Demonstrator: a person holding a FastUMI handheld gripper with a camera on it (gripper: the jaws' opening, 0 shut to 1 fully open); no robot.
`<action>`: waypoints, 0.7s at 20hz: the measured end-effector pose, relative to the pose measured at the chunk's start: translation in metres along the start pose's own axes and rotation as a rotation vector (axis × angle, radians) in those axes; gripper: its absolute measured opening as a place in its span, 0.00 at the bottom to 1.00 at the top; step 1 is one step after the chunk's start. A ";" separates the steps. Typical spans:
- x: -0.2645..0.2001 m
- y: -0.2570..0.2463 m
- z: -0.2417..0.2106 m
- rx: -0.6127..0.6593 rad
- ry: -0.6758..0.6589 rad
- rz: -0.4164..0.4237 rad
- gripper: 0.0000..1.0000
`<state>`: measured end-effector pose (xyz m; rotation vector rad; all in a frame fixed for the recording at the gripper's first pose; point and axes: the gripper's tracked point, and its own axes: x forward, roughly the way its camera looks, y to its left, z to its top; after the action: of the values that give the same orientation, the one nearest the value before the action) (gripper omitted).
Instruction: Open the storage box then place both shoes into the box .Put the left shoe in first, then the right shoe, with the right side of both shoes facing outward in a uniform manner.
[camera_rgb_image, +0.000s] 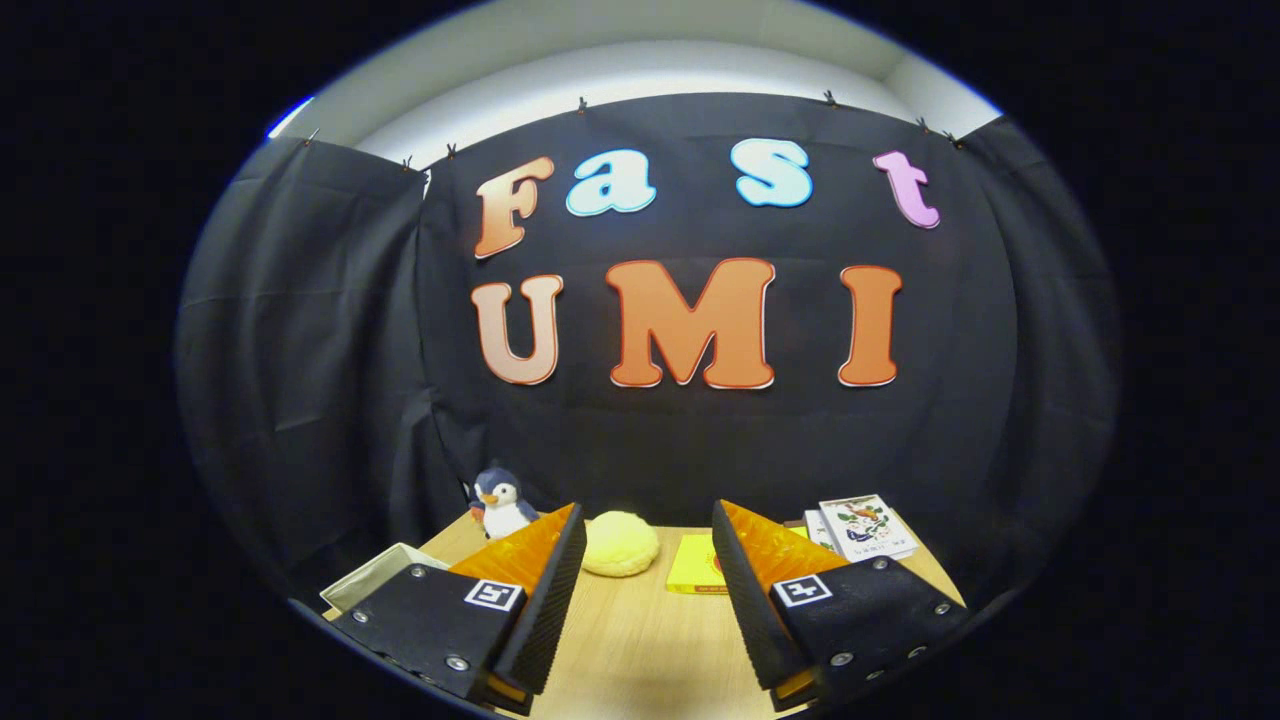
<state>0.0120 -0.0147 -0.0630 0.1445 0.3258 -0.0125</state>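
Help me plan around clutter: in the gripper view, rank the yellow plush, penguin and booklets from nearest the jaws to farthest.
The gripper is open and holds nothing.
1. Yellow plush, just ahead between the jaws.
2 and 3. Penguin, beyond one jaw, and booklets, beyond the other: too close to call.

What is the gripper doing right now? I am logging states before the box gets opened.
Gripper: open, fingers spread wide and holding nothing, with bare table between them and a yellow plush just beyond.
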 end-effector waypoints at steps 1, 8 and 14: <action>-0.003 -0.006 0.004 0.004 -0.024 0.000 0.77; -0.020 -0.040 0.025 0.014 -0.148 -0.026 0.94; -0.033 -0.048 0.047 0.004 -0.238 -0.026 0.97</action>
<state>-0.0060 -0.0697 -0.0148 0.1407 0.0905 -0.0556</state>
